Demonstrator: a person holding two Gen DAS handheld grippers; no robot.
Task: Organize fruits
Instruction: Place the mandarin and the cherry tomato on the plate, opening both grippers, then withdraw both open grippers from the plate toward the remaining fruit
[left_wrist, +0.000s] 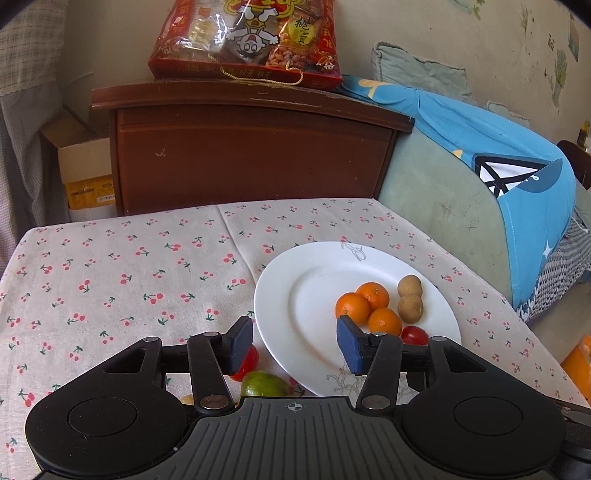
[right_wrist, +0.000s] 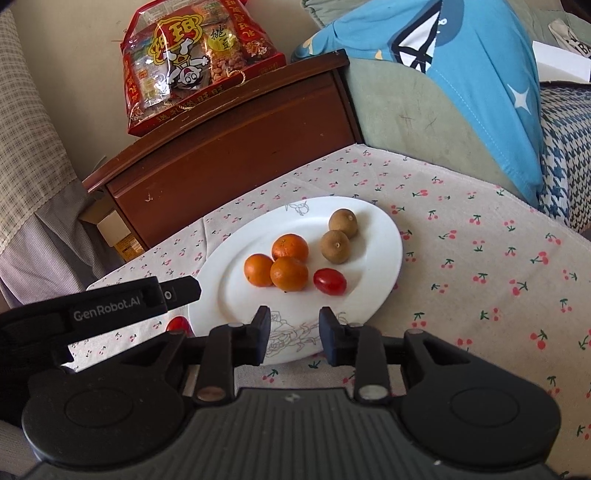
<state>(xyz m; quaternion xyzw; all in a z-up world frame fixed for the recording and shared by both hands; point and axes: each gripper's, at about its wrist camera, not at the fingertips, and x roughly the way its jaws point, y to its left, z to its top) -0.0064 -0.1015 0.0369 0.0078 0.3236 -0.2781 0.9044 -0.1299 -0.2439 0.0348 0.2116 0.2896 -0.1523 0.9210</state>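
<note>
Both jaws are parted with nothing between the pads: left gripper (left_wrist: 294, 344) moderately wide, right gripper (right_wrist: 294, 329) narrower, hovering over the near rim of the plate (right_wrist: 384, 236). The plate sits toward the right half of the surface (left_wrist: 110, 266) and carries three oranges (right_wrist: 289, 273) in a tight cluster, two brown round fruits (right_wrist: 335, 246) toward its far side, and one cherry tomato (right_wrist: 330, 281) near the front. Loose pieces are off the plate near the front edge: a second cherry tomato (left_wrist: 246, 363) just behind the left gripper's left pad, and a green lime (left_wrist: 264, 384) close beside it, partly hidden by the gripper body. A yellowish bit shows next to the lime; can't tell what it is. Risks, as I judge them: the tomato is soft and round, so an off-centre close squirts it out or splits it. The lime and tomato are near each other, so wide jaws could catch both or nudge one off the front edge. The left gripper's right pad hangs over the plate, so a low approach could clip the rim and tip or slide it, scattering the oranges. The grippers are close together at the plate's near-left rim, so collision is possible. The cloth may wrinkle and drag the plate.
</note>
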